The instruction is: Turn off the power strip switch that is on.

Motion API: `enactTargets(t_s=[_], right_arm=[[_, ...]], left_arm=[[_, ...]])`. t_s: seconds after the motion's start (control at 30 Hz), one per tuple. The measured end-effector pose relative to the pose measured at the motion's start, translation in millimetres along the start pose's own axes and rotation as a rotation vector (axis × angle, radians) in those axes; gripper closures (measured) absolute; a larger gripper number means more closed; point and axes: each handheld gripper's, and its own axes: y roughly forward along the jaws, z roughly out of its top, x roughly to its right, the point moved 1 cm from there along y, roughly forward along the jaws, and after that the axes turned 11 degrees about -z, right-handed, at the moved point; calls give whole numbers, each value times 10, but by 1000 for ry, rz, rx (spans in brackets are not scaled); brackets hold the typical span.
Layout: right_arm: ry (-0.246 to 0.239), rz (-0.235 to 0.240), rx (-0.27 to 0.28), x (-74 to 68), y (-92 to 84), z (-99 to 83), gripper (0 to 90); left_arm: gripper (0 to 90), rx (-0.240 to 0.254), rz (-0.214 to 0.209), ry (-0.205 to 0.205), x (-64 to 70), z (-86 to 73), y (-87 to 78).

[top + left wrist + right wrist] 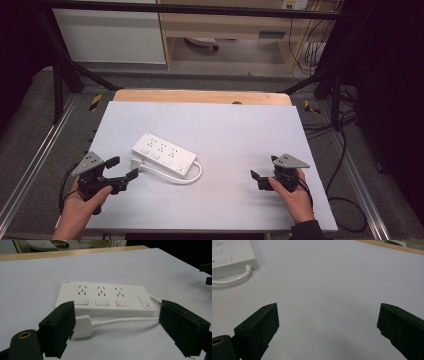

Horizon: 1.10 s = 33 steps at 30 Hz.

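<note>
The power strip point(163, 154) lay on the table point(240, 130). Its plug point(81, 326) rested just in front of it. The left tool point(123, 174) was wide open beside the plug, holding nothing. Next, it probably needed to close on the plug. The right tool point(264, 173) waited open, well apart from the power strip.

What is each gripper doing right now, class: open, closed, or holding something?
Left gripper: open, holding nothing; white plug lies between its jaws.
Right gripper: open, empty.

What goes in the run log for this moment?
left gripper: open, jaws either side of plug, not gripping | right gripper: open, nothing between jaws | power strip: flat on table, cord looped at its near side
</note>
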Motion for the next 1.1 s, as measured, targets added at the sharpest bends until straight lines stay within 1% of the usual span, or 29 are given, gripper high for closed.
enactTargets(t_s=[0.17,0.23,0.33,0.37,0.47,0.57,0.63,0.9,1.1], right_arm=[[-3,1,-2,-1,1,-1,44],[0,1,-1,-2,-1,0,44],[-4,0,-2,-1,1,0,44],[-3,0,-4,-1,3,0,44],[-2,3,-5,-2,2,1,45],[-4,1,-5,-1,0,1,45],[-3,-2,-5,3,-1,-1,45],[-2,-4,-6,5,-1,-1,45],[1,-7,-6,11,-2,-3,45]], left_arm=[[149,-6,3,1,7,68,56],[169,-3,6,2,14,108,83],[171,-5,7,7,16,138,101],[171,-6,8,11,18,171,119],[172,-4,6,8,22,202,139],[183,-6,6,16,25,241,168],[213,-1,14,16,23,270,197],[234,-6,8,27,38,333,274],[249,-10,9,24,32,353,322]])
